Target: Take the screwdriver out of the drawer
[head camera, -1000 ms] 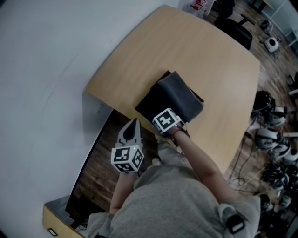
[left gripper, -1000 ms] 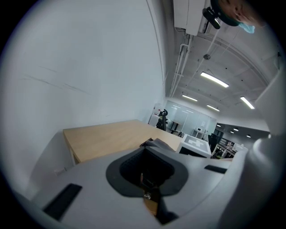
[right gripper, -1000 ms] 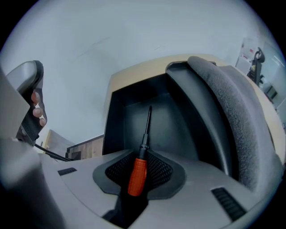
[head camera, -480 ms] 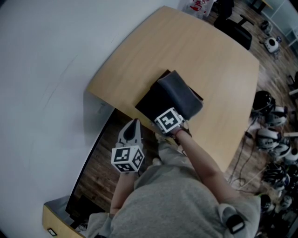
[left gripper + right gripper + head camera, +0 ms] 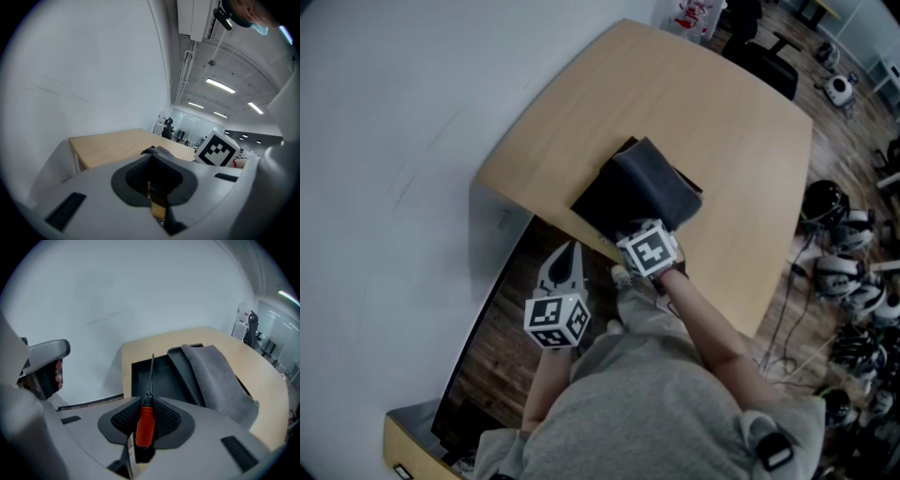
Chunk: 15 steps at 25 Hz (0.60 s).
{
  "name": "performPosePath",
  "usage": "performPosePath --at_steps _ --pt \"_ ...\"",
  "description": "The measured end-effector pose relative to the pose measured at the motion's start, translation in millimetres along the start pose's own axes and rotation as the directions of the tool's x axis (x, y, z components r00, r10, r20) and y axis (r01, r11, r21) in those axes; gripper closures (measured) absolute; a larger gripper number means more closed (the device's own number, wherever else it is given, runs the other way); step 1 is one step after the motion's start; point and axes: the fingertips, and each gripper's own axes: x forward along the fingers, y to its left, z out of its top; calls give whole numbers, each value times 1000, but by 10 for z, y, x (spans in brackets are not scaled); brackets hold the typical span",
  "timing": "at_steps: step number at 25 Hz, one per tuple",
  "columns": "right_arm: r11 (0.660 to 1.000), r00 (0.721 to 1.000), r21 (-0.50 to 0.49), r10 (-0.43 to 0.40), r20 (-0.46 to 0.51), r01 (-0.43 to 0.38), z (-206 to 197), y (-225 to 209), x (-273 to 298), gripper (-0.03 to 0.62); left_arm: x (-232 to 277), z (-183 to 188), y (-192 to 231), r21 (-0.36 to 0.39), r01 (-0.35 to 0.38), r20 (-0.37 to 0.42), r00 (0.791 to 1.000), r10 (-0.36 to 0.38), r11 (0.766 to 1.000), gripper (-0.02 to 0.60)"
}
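Gripping the screwdriver (image 5: 145, 423) by its orange handle, the right gripper (image 5: 146, 405) has its jaws clamped on it, shaft pointing out over the open black drawer (image 5: 161, 378) on the table (image 5: 712, 122). Left gripper (image 5: 571, 249) hangs off the table's edge, jaws together with nothing in them.

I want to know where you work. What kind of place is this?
Probably an office or lab: a big wooden table, black office chairs behind it, and long ceiling lights running down a wide room.
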Motion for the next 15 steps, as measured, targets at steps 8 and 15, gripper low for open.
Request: performPosePath --at_steps 8,15 --pt "996 975 -2 -88 202 90 60 89 -459 511 -292 -70 -121 11 15 19 1000 -15 1000 581" --pt "996 937 48 -84 340 72 -52 321 -862 511 -570 -145 -213 22 27 28 999 -27 999 581"
